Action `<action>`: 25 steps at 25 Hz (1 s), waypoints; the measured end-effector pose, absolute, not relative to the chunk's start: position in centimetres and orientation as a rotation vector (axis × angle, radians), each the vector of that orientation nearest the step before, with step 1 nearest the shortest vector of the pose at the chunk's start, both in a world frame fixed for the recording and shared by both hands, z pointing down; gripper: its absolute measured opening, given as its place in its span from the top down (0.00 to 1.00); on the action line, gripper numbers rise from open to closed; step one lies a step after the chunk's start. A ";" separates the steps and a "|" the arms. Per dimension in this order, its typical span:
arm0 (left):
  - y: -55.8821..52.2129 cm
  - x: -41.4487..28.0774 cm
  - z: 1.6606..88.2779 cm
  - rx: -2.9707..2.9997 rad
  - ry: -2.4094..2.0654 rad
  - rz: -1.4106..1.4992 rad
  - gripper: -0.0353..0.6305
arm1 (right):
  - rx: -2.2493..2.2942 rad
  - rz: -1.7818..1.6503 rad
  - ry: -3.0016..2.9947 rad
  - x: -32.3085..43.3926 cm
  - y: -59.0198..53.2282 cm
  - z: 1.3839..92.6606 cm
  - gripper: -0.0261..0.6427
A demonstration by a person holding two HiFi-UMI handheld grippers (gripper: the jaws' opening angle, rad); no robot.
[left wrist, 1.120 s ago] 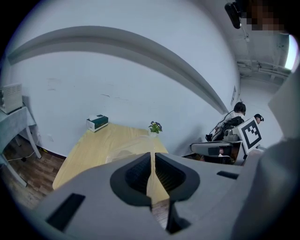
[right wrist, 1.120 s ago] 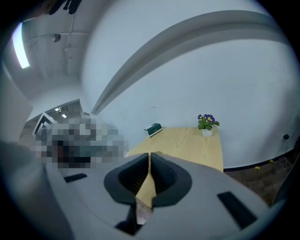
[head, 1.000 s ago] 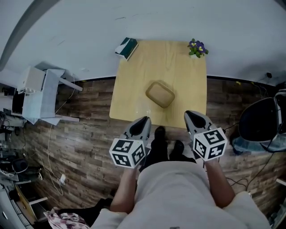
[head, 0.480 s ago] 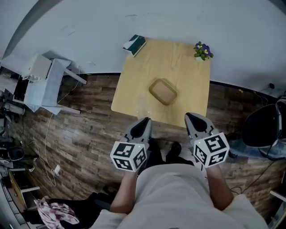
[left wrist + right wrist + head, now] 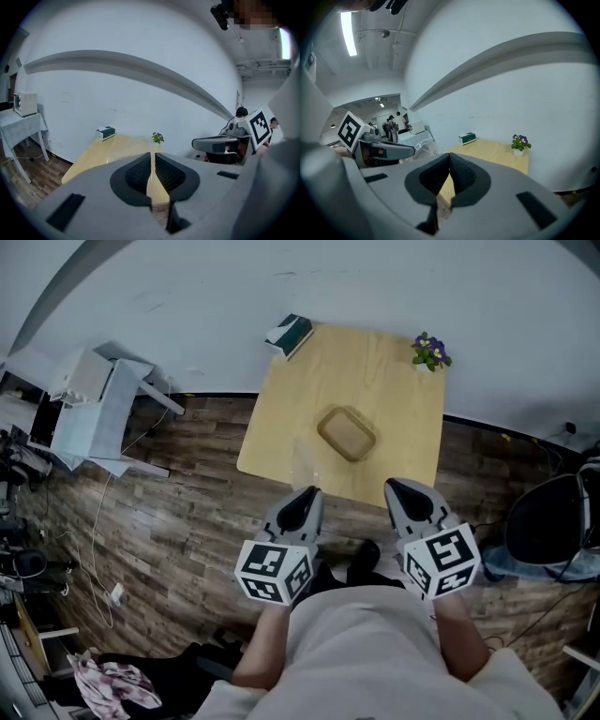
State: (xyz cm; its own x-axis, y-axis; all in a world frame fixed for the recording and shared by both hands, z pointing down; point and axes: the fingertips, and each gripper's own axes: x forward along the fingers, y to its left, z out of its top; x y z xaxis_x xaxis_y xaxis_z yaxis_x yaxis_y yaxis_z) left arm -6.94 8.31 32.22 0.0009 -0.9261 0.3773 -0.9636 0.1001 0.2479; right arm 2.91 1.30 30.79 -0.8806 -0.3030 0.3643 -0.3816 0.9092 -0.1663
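evidently left tongs (image 5: pixel 304 494) and right tongs (image 5: pixel 399 487) clenched empty near pale wooden table (image 5: pixel 394 427).

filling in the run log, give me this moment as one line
left gripper shut, empty | right gripper shut, empty | both short of table | tan tray at table centre, untouched

Both moulded grey plastic with tapered noses: left gripper (image 5: pixel 306 493), right gripper (image 5: pixel 401 487). Each carries a white cube at the rear with black square markers, left cube (image 5: pixel 274 570), right cube (image 5: pixel 441 561). The gripper views show smooth light-grey shells, black ribbed pads (image 5: pixel 138 174) in a dark rounded recess, same pads on the right (image 5: pixel 461 176), and dark rectangular slots (image 5: pixel 65 212) on the shell either side. Person wears an off-white short-sleeved T-shirt (image 5: pixel 361 652) and dark shoes (image 5: pixel 364 556).
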 end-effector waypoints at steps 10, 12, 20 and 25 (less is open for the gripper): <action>8.0 -7.0 31.2 1.908 -1.951 0.129 0.91 | 0.487 0.309 -2.765 1.4 2.2 29.5 0.95; 7.8 -7.1 31.0 1.912 -1.957 0.131 0.91 | 0.490 0.310 -2.770 1.3 2.3 29.4 0.96; 7.5 -7.3 31.0 1.913 -1.966 0.147 0.91 | 0.482 0.321 -2.774 1.1 2.1 29.7 0.96; 7.3 -7.2 30.8 1.918 -1.971 0.156 0.91 | 0.479 0.355 -2.773 1.0 1.9 29.9 0.96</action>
State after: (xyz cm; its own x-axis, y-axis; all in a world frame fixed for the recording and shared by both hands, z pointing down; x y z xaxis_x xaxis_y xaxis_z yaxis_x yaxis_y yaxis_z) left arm -7.22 7.30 30.82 0.0074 -0.9382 0.3461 -0.9809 0.0604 0.1847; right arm 0.98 1.93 29.86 -0.8981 -0.2851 0.3349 -0.3602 0.9137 -0.1883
